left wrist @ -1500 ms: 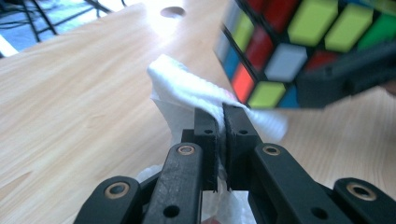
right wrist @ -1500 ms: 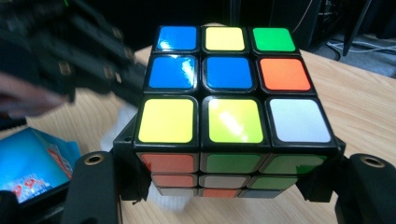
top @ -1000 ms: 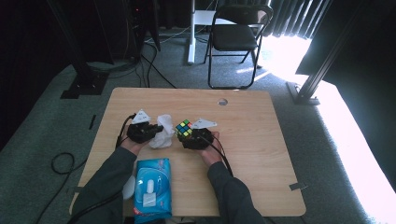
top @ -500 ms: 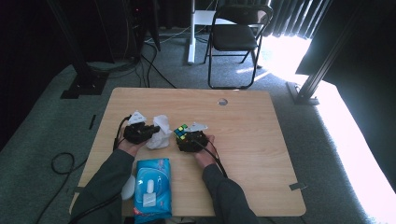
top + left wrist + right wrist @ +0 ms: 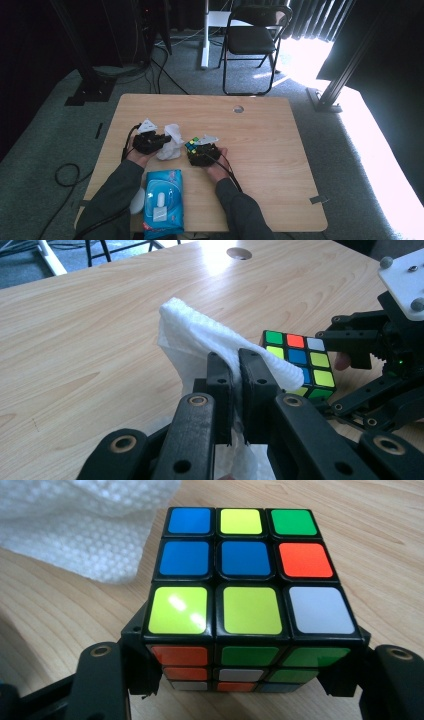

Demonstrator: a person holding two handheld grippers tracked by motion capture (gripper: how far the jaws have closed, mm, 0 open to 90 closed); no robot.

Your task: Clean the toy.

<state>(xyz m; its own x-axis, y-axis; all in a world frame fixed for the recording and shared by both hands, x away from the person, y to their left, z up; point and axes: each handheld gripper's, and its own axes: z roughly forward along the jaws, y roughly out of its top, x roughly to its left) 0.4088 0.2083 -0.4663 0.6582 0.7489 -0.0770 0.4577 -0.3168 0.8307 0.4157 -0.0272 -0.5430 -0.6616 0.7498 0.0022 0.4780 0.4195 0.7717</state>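
Left gripper (image 5: 232,375) pinches a white wipe (image 5: 200,335); right gripper (image 5: 245,680) clamps the puzzle cube (image 5: 245,580) (scrambled colours), near the table's (image 5: 280,150) front edge.

A wooden table (image 5: 280,165) carries a blue wipes pack (image 5: 162,201)

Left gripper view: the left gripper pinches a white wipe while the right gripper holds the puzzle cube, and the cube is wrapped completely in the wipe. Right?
Not quite. The left gripper pinches the white wipe and the right gripper holds the puzzle cube, but the cube is not wrapped: in the left gripper view only a corner of the wipe lies across it, coloured faces bare.
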